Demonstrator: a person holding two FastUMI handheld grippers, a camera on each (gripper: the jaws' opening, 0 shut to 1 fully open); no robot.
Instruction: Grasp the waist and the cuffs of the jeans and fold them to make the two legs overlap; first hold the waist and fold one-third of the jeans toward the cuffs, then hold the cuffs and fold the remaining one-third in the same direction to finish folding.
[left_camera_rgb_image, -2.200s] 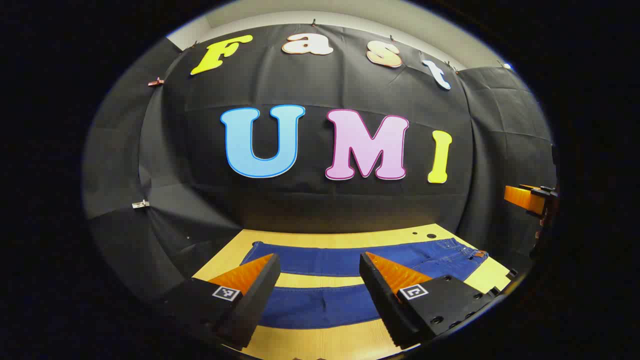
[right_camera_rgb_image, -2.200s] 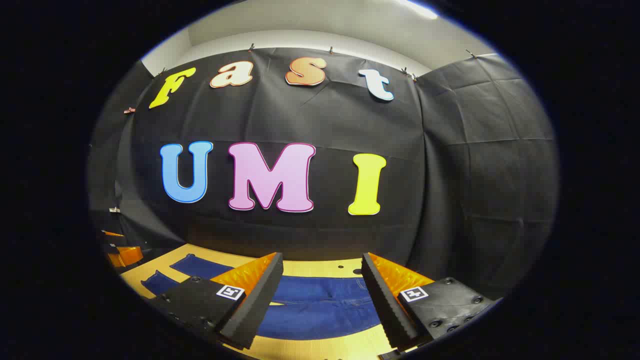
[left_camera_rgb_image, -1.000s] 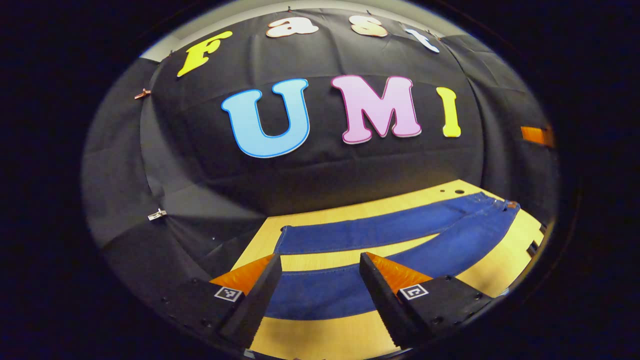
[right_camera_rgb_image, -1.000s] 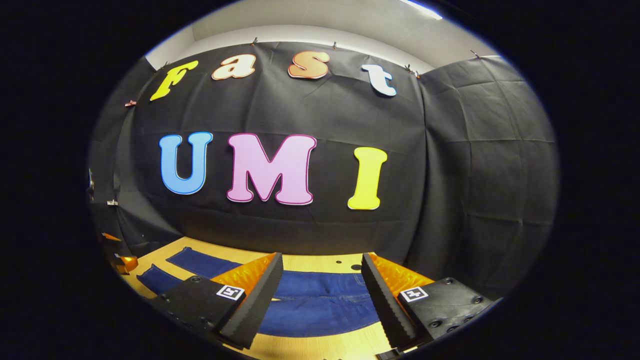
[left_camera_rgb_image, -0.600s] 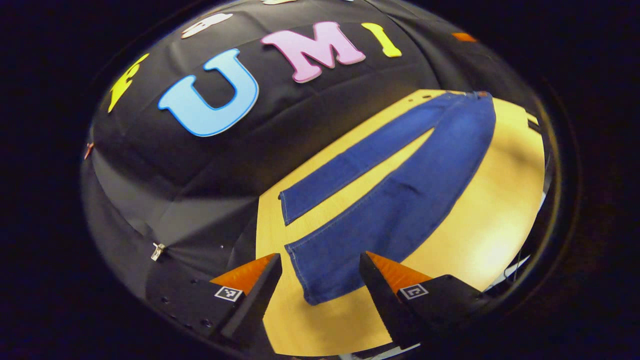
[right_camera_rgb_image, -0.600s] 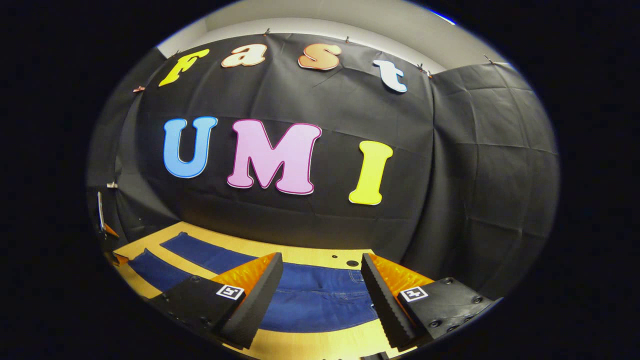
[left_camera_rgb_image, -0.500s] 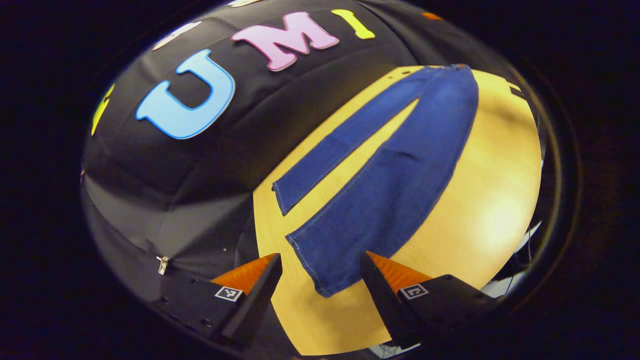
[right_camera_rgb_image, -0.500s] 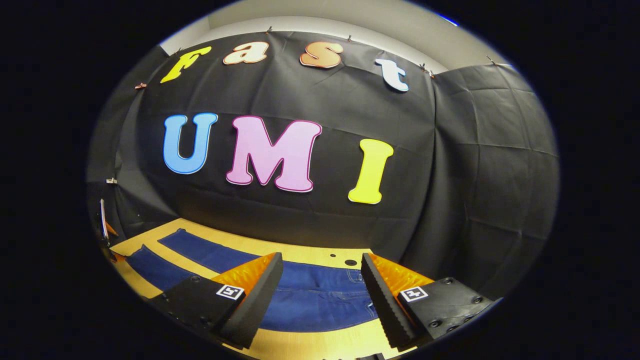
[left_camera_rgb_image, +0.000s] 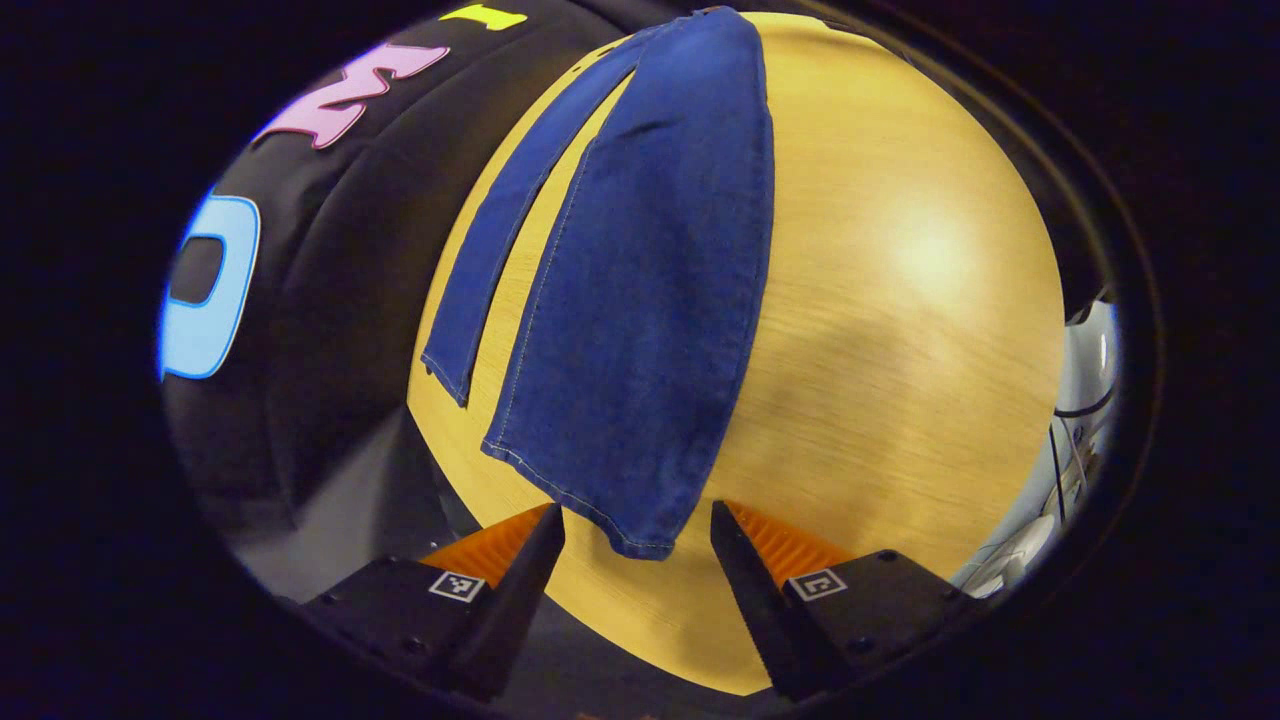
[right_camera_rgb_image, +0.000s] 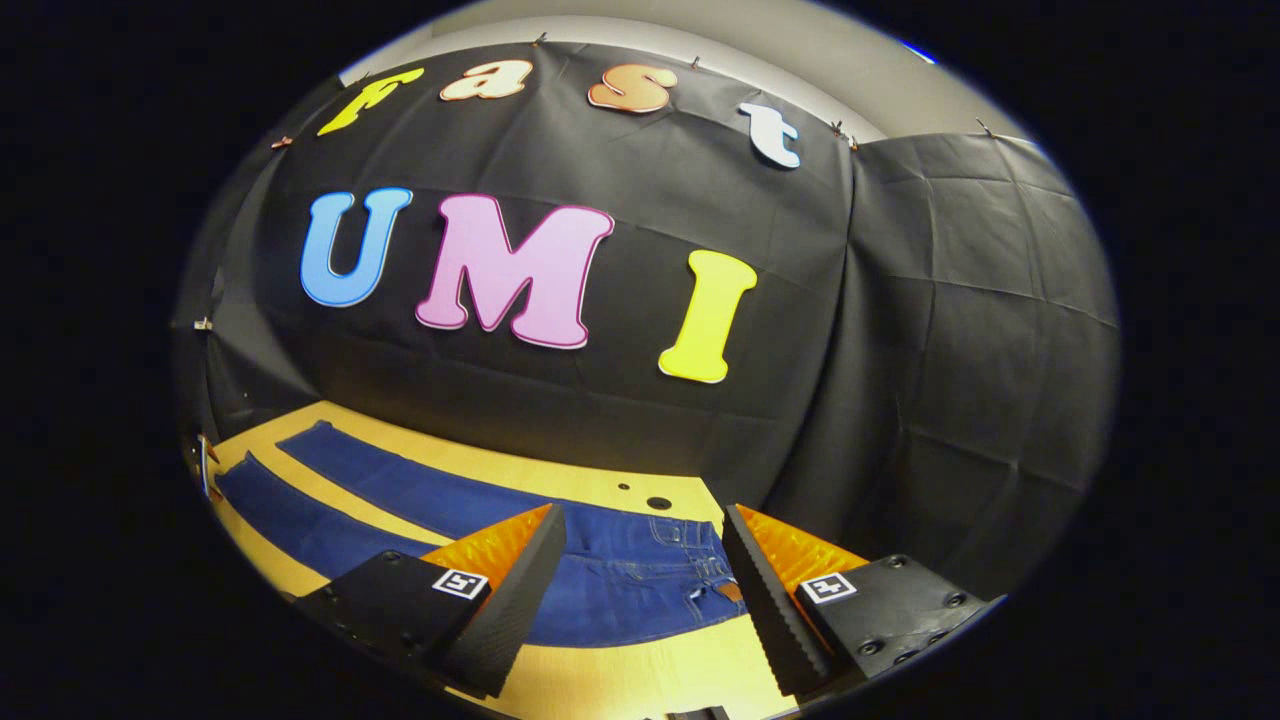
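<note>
1. The left gripper (left_camera_rgb_image: 632, 525) has swung hard since half a second ago: its view, which looked along the jeans toward the booth wall, now tips steeply down onto the wooden table (left_camera_rgb_image: 900, 300).
2. The jeans (left_camera_rgb_image: 640, 300) lie flat and unfolded on that table, both legs spread with a strip of bare wood between them.
3. The near leg's cuff (left_camera_rgb_image: 585, 500) has slid much closer than before and now sits right at the gap between the left gripper's fingers, just ahead of the tips.
4. Those jaws stand wide apart, gripping nothing; the cuff is not pinched.
5. The far leg's cuff (left_camera_rgb_image: 445, 372) lies beside it, toward the wall, well short of the fingers.
6. Over to the right gripper (right_camera_rgb_image: 640, 530): less change here, only a slight dip and turn, so more of the jeans (right_camera_rgb_image: 620, 590) shows than a moment ago.
7. The waist (right_camera_rgb_image: 700, 560) with its stitched pockets now lies between and beyond the spread fingers.
8. Its jaws are also wide open and empty, above the fabric.
9. The two legs (right_camera_rgb_image: 330, 500) run off to the left across the table (right_camera_rgb_image: 620, 680).
</note>
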